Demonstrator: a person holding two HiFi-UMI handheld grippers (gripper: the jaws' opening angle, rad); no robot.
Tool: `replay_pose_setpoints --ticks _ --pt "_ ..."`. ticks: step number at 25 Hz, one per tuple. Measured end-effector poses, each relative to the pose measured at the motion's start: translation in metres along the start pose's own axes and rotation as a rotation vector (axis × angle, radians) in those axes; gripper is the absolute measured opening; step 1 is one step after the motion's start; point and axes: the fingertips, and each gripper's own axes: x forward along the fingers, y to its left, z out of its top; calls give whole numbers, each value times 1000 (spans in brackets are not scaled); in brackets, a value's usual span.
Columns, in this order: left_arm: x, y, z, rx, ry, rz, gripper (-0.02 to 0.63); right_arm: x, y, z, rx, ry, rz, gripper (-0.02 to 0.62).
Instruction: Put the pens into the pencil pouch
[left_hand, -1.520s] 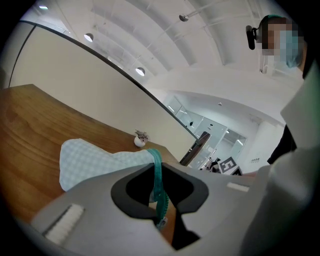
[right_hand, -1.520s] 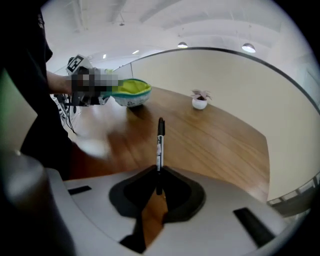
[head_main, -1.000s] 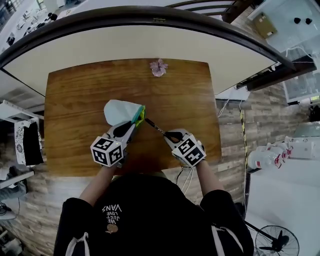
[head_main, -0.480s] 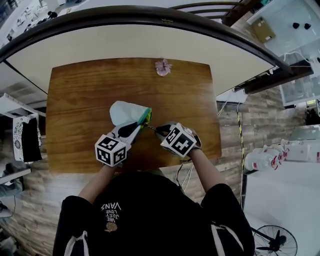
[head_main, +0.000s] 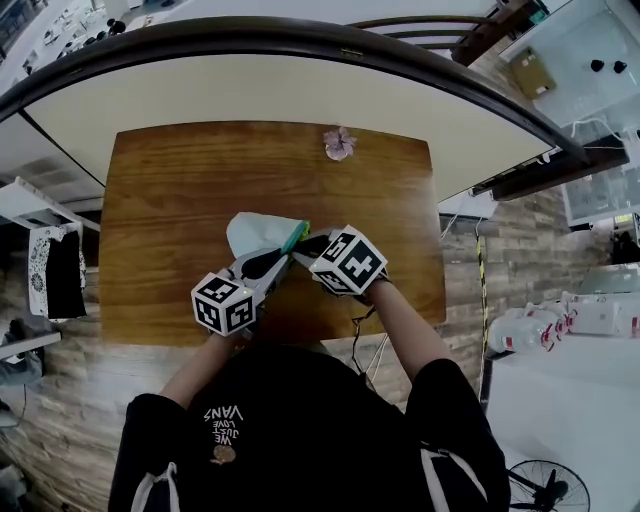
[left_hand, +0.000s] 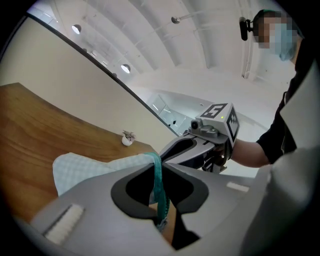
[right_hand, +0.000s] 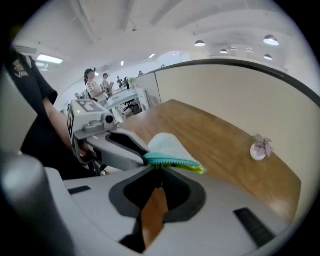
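Note:
A pale mint pencil pouch (head_main: 258, 233) with a teal zipper edge (right_hand: 172, 161) lies mid-table. My left gripper (head_main: 284, 254) is shut on that teal edge (left_hand: 158, 186) and holds the pouch mouth lifted. My right gripper (head_main: 306, 246) sits right at the mouth, tips almost touching the left gripper's, jaws nearly together. The dark pen it carried is hidden behind its body and the pouch lip. In the left gripper view the right gripper (left_hand: 167, 150) comes in from the right. In the right gripper view the left gripper (right_hand: 145, 159) sits at left, pinching the pouch (right_hand: 164, 144).
A small pink flower ornament (head_main: 340, 142) stands at the far edge of the wooden table (head_main: 170, 200). A curved cream partition rises behind the table. A white shelf unit stands at the left, cables and bottles lie on the floor at right.
My right gripper has swung left and up to the pouch mouth. The pen that showed between it and the pouch is now out of sight. The left gripper has kept its hold.

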Motion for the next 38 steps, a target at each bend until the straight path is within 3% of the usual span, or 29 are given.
replay_pose_setpoints --ticks 8,16,27,33,38 --pt "-10 16 18 -54 -68 7 51 -16 -3 17 112 -167 -16 103" --pt "-15 33 26 -106 -94 -3 51 -33 4 -18 328 -272 -100 114" --pt "-9 62 -25 145 187 41 52 -35 55 -80 644 -382 -307 114" --pt "-14 74 -62 221 333 45 58 -30 100 -97 747 -431 -384 114" --pt "-19 72 -75 243 361 39 171 -28 129 -114 814 -454 -438 114"
